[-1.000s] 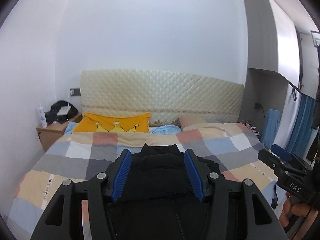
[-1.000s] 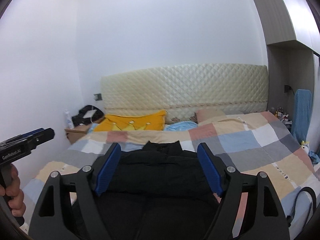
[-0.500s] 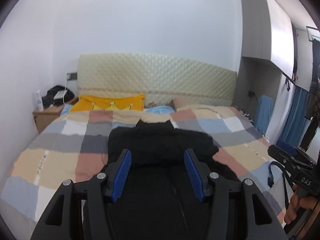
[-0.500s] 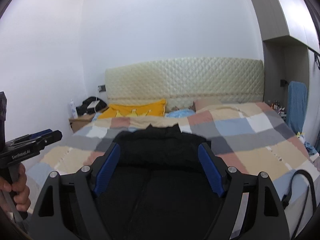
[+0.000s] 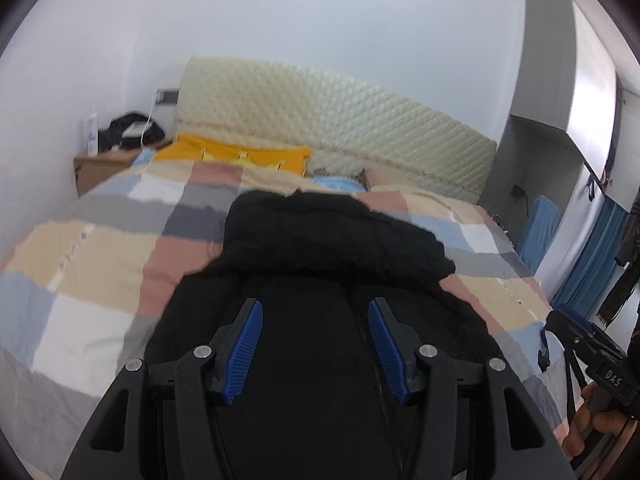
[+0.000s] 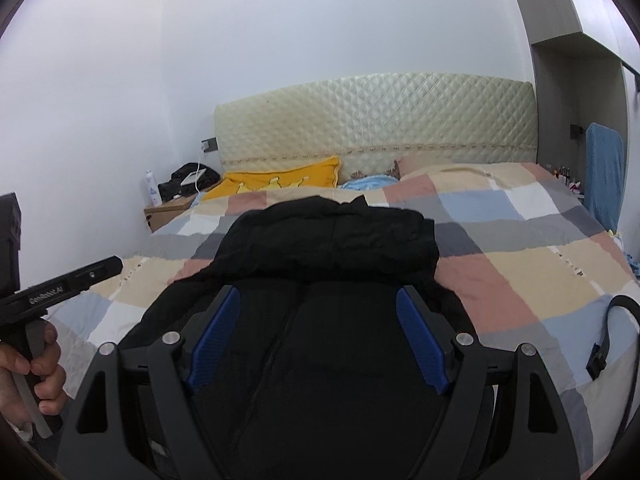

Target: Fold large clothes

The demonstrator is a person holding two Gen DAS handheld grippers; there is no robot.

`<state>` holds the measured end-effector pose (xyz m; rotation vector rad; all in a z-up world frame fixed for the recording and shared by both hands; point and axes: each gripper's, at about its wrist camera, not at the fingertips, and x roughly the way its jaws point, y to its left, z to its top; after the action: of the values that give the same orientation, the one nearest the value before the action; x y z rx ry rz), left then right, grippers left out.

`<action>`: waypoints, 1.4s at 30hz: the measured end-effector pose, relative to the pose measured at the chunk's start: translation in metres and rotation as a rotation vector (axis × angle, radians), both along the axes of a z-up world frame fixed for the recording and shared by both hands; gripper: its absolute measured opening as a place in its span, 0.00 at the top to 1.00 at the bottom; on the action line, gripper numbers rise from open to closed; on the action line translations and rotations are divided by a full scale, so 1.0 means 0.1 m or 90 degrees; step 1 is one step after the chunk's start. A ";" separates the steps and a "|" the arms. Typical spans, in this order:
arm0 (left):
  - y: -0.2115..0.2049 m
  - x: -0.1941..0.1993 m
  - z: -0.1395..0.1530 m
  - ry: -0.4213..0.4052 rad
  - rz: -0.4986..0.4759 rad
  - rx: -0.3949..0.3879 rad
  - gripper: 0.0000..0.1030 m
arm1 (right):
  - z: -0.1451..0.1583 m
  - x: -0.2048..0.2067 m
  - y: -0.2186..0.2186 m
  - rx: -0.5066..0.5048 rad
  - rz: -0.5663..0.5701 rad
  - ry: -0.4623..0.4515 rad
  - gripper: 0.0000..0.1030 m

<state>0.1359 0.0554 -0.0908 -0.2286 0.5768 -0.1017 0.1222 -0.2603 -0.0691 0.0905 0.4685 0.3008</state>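
Spread over the checked quilt [image 6: 500, 268], the black coat [image 6: 332, 240] lies flat just ahead of both parted, empty grippers, left gripper [image 5: 315, 346] and right gripper [image 6: 318, 336], so the approach is underway and each probably needs a hem-side edge next.

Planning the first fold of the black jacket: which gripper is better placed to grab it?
Neither clearly: left gripper and right gripper both hang open over the black jacket's near part, side by side; it looks like a two-handed grab.
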 end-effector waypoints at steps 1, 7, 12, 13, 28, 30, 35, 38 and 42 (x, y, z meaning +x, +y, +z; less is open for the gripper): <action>0.01 0.01 -0.05 0.011 0.002 -0.003 0.47 | -0.02 0.00 0.00 -0.005 0.000 0.003 0.22; -0.09 0.02 -0.26 0.027 -0.018 0.024 0.47 | -0.23 0.22 -0.12 0.001 -0.004 0.074 0.21; -0.18 0.07 -0.45 0.061 -0.042 0.045 0.47 | -0.41 0.52 -0.35 -0.014 -0.022 0.153 0.21; -0.17 0.09 -0.48 0.072 -0.045 0.035 0.47 | -0.44 0.57 -0.41 -0.017 -0.030 0.168 0.21; -0.05 0.16 -0.67 0.129 -0.041 -0.006 0.47 | -1.45 0.93 -1.44 0.125 -0.161 0.483 0.21; -0.03 0.17 -0.70 0.139 -0.041 -0.020 0.47 | -1.57 0.90 -1.59 0.110 -0.189 0.509 0.19; 0.02 0.23 -0.75 0.162 -0.047 -0.064 0.47 | -1.96 0.78 -1.82 0.228 -0.176 0.588 0.06; 0.06 0.25 -0.76 0.172 -0.048 -0.080 0.47 | -1.97 0.74 -1.81 0.302 -0.148 0.582 0.04; 0.20 0.29 -0.72 0.215 -0.034 -0.117 0.47 | -1.91 0.66 -1.66 0.430 -0.097 0.580 0.04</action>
<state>0.1651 0.0756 -0.1627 -0.4132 0.9121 -0.1703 0.1887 -0.4260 -0.2599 0.9452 1.2400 0.2449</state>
